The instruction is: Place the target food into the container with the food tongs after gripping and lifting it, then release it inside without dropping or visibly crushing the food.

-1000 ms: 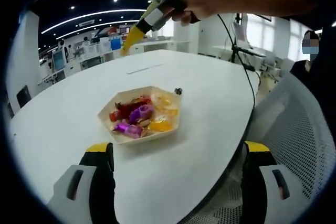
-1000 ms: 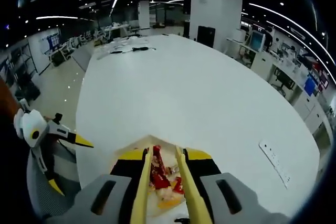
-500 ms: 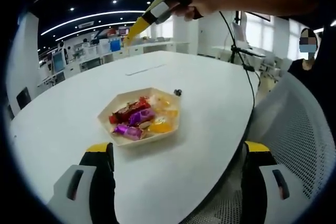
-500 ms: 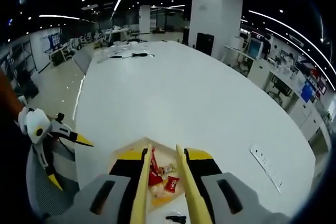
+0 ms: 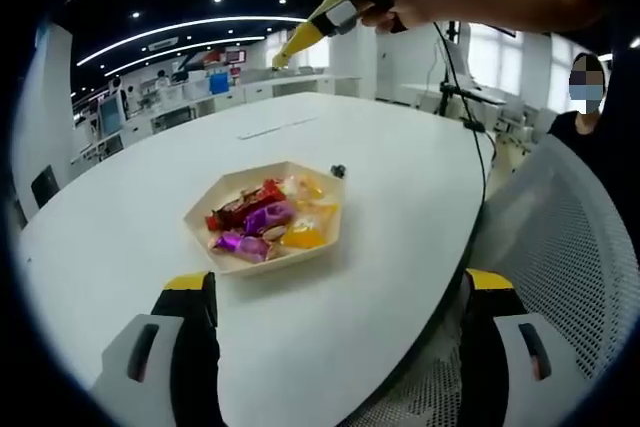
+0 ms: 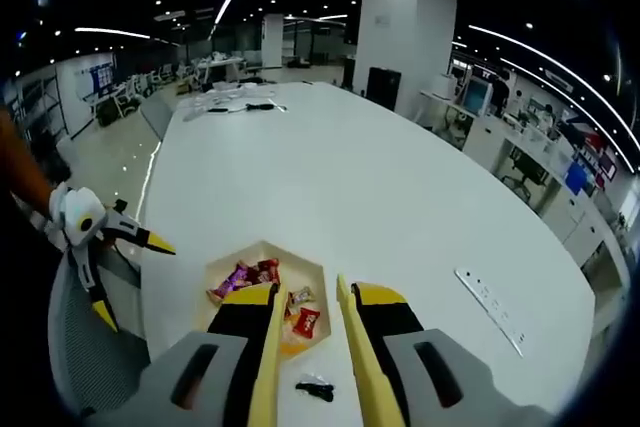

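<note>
Right claw (image 6: 308, 347) narrow, empty, partly hiding tray (image 6: 232, 260) of wrapped candies (image 5: 262, 221). Left claw (image 5: 335, 292) wide at frame bottom. White desk (image 5: 120, 217); office background blurred.

Large white table (image 5: 380, 247), white mesh chair (image 5: 570, 277) beside it, small black object (image 6: 313, 387) on tabletop, white pillar (image 6: 400, 32), desks behind.
</note>
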Demonstrator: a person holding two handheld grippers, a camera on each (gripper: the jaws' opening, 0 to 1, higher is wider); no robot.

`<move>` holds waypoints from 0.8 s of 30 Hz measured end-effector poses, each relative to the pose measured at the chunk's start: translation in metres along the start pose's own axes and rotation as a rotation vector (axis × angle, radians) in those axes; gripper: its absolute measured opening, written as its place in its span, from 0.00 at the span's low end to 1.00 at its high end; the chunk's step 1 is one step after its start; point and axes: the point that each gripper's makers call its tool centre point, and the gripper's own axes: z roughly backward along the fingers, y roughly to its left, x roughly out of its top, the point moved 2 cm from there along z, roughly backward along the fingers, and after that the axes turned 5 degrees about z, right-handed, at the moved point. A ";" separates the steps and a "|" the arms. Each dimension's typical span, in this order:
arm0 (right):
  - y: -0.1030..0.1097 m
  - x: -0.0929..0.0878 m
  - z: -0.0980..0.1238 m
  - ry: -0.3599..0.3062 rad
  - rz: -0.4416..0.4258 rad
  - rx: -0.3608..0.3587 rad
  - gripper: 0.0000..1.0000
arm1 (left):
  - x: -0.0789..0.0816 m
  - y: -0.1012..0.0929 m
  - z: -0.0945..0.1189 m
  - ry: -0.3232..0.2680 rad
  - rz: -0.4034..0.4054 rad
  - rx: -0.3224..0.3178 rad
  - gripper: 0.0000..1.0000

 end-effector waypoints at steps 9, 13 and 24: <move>-0.011 -0.030 0.026 -0.041 0.006 0.030 0.29 | -0.002 0.000 -0.001 0.014 -0.003 0.006 0.99; -0.009 -0.041 0.034 -0.073 0.019 0.067 0.29 | 0.003 0.000 0.000 -0.009 0.046 -0.014 1.00; -0.023 -0.078 0.047 -0.068 0.056 0.058 0.29 | 0.006 0.023 0.003 -0.023 0.065 0.126 1.00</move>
